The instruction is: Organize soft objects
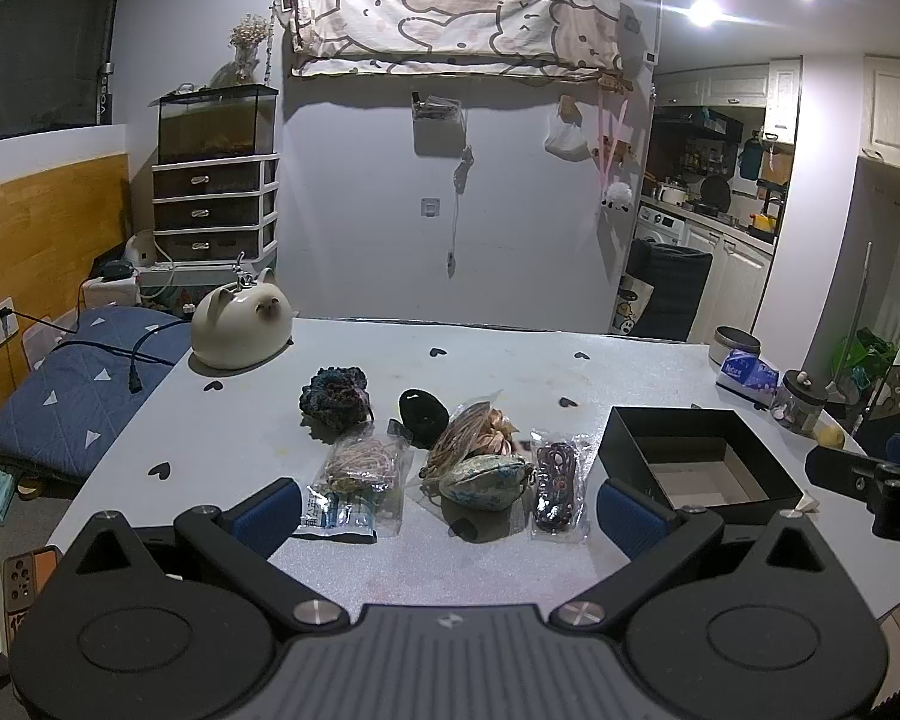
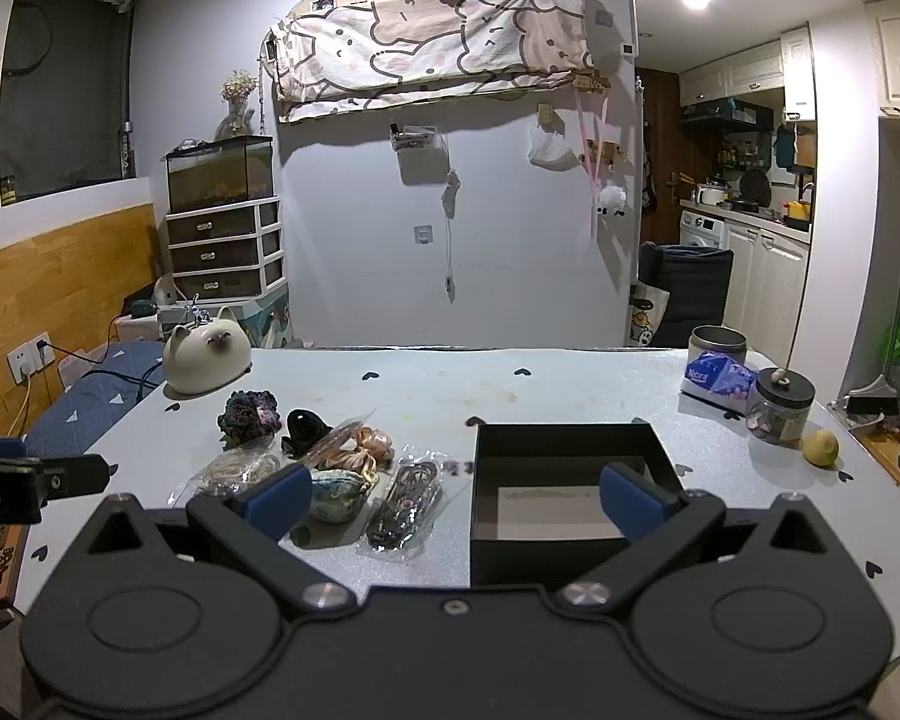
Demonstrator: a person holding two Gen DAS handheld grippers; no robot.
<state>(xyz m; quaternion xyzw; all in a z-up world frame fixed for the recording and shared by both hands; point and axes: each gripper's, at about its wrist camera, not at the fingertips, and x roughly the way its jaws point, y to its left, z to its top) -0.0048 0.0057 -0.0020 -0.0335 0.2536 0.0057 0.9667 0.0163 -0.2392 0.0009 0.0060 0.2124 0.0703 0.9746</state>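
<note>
Both views are dim and bluish, lit mainly by ceiling spotlights [image 1: 705, 11] at the upper right, which flare into starbursts with streaks. Shadows fall leftward and downward: the hanging cloth [image 1: 450, 18] darkens the wall beneath it, and small items cast soft shadows on the table [image 1: 222, 450]. Fisheye distortion bends the edges, and the corners vignette to black. Focus stays fairly sharp at centre.

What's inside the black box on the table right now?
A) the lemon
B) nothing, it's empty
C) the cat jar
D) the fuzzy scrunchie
B: the black box shows only its bare pale bottom; the scrunchie, lemon and cat jar all sit out on the table.
</note>
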